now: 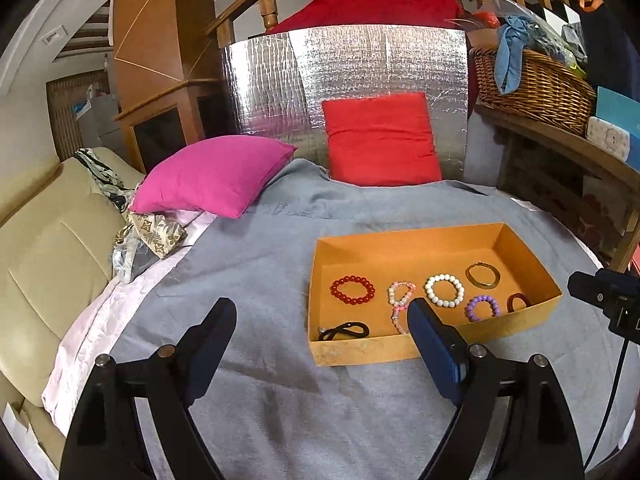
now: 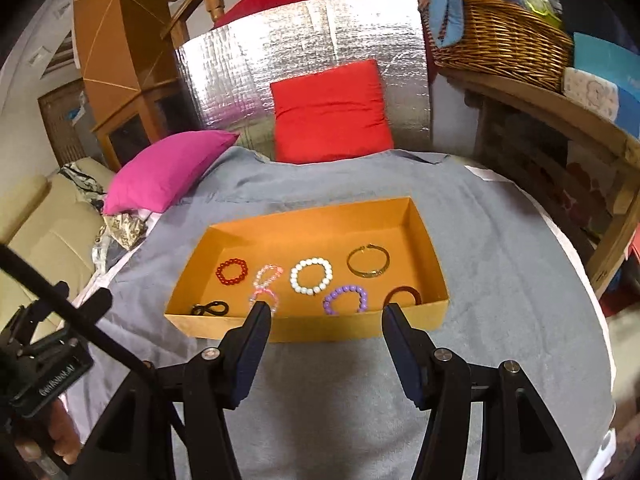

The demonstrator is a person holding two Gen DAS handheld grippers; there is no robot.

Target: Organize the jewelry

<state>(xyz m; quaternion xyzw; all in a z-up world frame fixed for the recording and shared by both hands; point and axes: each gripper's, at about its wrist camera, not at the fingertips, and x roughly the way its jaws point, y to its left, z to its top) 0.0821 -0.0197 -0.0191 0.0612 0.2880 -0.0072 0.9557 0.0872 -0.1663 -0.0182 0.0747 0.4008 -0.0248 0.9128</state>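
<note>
1. Right wrist view – orange box on grey blanket, holding red, pink, white, purple bead bracelets, gold bangle, black hair tie.
2. Likely near finished – nothing loose outside; next move probably a check.
3. Right hand-held gripper: spread, empty, angled down before the box.
4. Left hand-held gripper: spread wide, empty, beside the box.

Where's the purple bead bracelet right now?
The purple bracelet lies inside the orange box, near its front wall, between the white bead bracelet and the dark red ring on the right.
</note>
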